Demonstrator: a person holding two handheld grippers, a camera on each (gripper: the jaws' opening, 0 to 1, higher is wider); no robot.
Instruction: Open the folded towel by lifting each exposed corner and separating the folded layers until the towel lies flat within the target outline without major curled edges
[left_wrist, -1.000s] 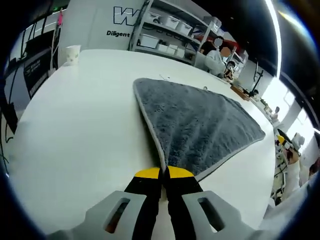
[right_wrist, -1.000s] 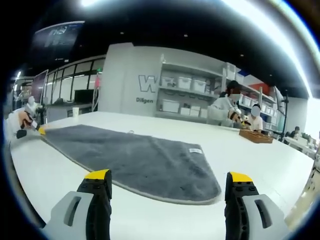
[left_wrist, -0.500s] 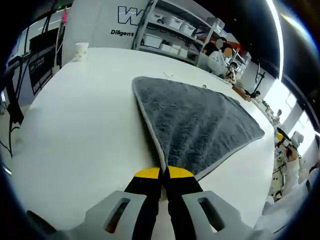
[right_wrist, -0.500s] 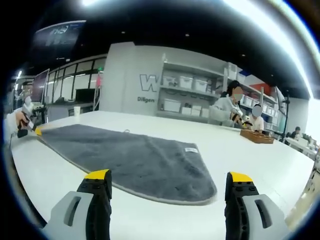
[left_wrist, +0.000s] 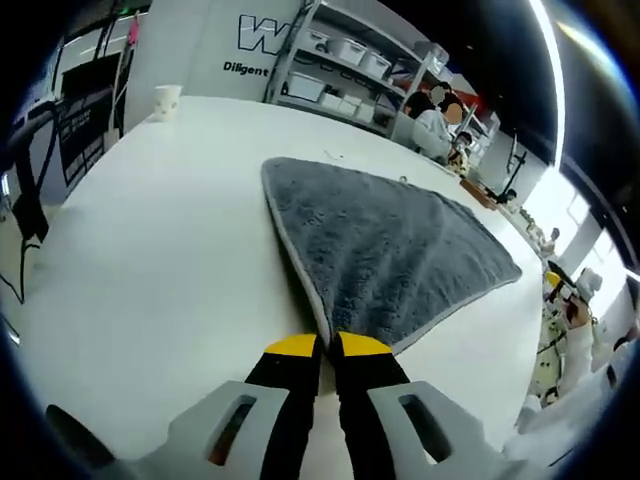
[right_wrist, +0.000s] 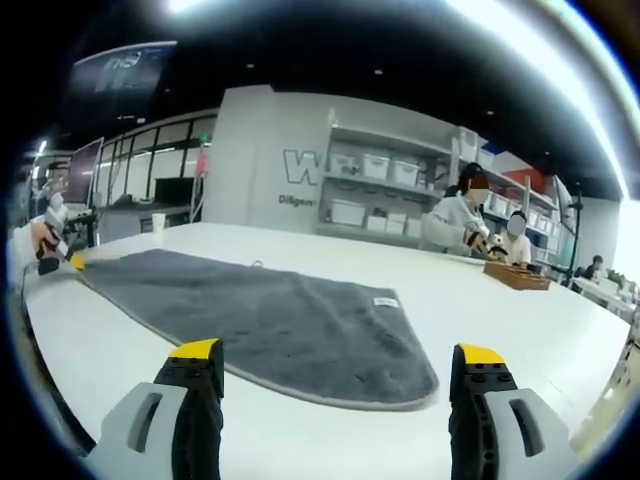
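A grey towel (left_wrist: 385, 245) with a pale hem lies spread on the white table (left_wrist: 150, 240). In the left gripper view my left gripper (left_wrist: 326, 346) is shut on the towel's near corner, its yellow-tipped jaws pressed together. The right gripper view looks low across the table at the same towel (right_wrist: 270, 320), with a small white label near its far right corner. My right gripper (right_wrist: 338, 360) stands open just short of the towel's near rounded edge, nothing between its jaws. At that view's far left, the left gripper (right_wrist: 55, 258) holds the towel's far corner.
A paper cup (left_wrist: 168, 100) stands near the table's far left edge. Shelves with white bins (right_wrist: 375, 190) line the back wall. People sit at a farther table (right_wrist: 500, 262) with a wooden tray. Bare white tabletop lies left of the towel.
The left gripper view has shifted slightly; the towel corner stays pinched. In the right gripper view the towel's near edge barely moves. Both grippers keep their states.
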